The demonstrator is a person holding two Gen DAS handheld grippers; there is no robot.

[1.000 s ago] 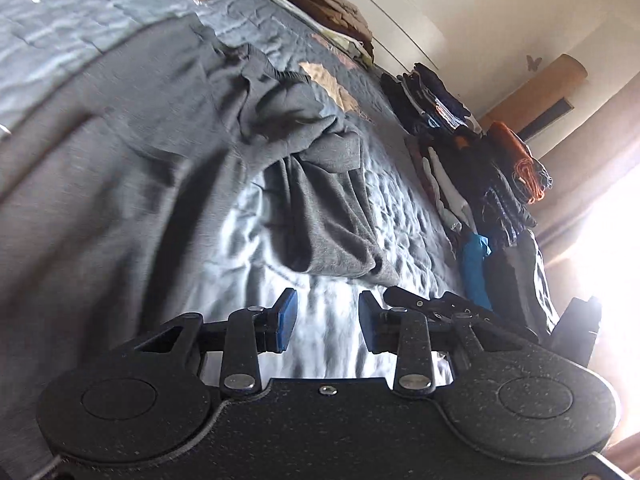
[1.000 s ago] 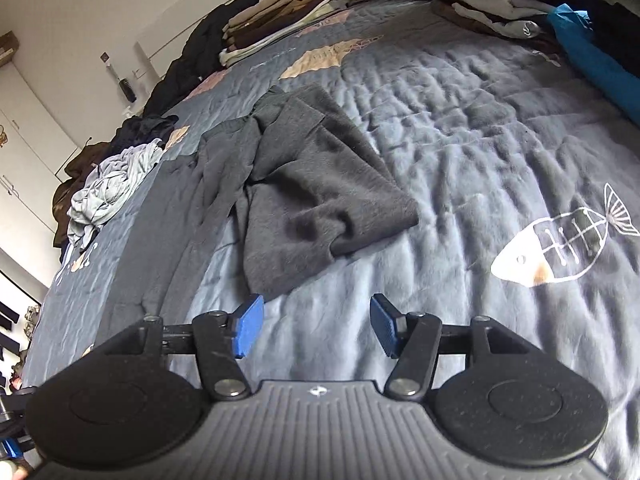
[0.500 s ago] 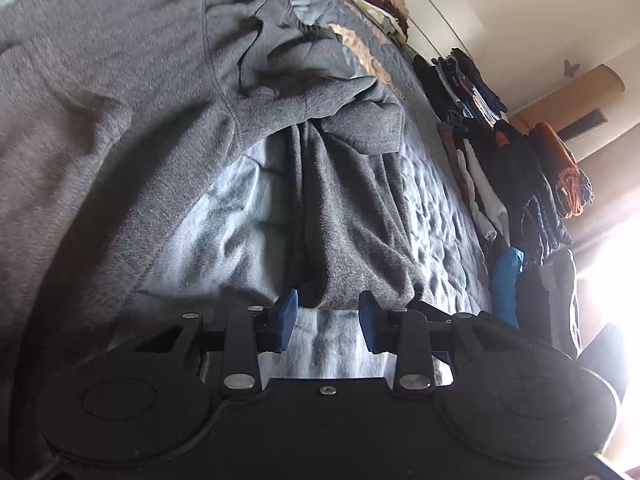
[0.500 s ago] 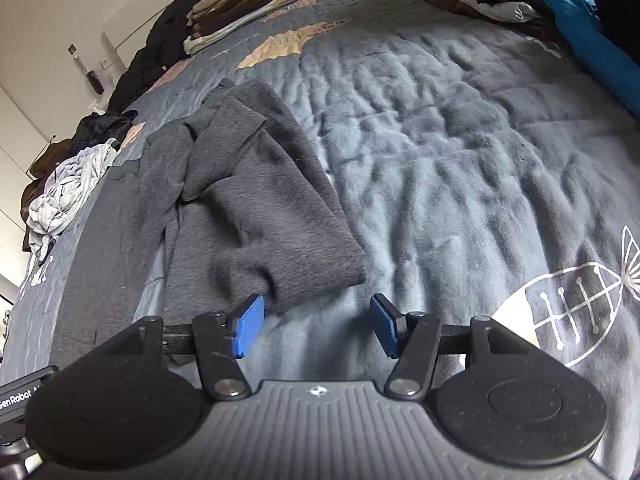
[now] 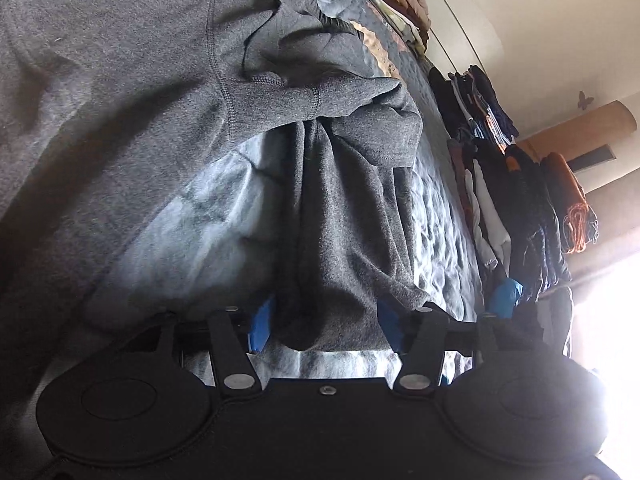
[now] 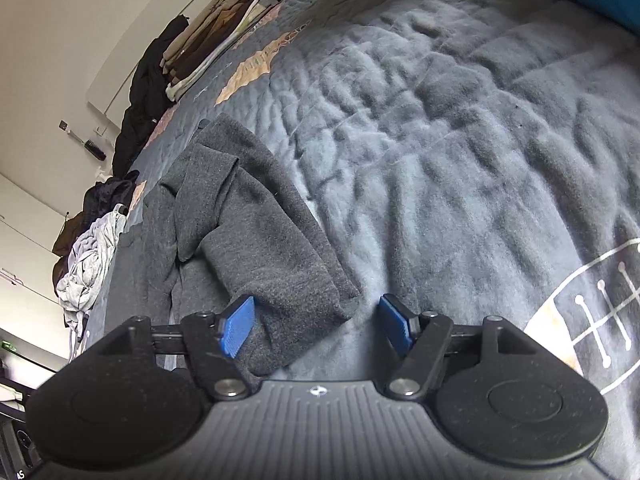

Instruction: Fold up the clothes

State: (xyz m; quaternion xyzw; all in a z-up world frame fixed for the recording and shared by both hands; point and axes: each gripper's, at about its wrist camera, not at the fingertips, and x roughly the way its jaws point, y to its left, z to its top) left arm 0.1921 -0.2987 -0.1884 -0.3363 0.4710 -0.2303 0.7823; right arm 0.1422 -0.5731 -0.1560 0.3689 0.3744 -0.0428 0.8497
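A dark grey sweatshirt (image 5: 132, 80) lies spread on the blue-grey bedspread (image 5: 192, 248), one sleeve (image 5: 344, 248) stretched toward me. My left gripper (image 5: 326, 326) is open, its blue pads on either side of the sleeve's cuff end, low on the bed. In the right wrist view the same sleeve (image 6: 276, 252) lies folded on the bedspread (image 6: 460, 160). My right gripper (image 6: 316, 326) is open, with the sleeve's end between its jaws, nearer the left pad.
Stacks of folded clothes (image 5: 520, 184) line the bed's far edge, with a blue garment (image 5: 506, 296) among them. Brown folded clothes (image 6: 216, 36) and dark garments lie by the wall. A crumpled light grey garment (image 6: 88, 268) sits at the left. A fish-skeleton print (image 6: 600, 320) marks the bedspread.
Both grippers have moved forward and down to the sleeve's end. The left gripper's jaws have opened wider. The cuff now lies between both pairs of pads.
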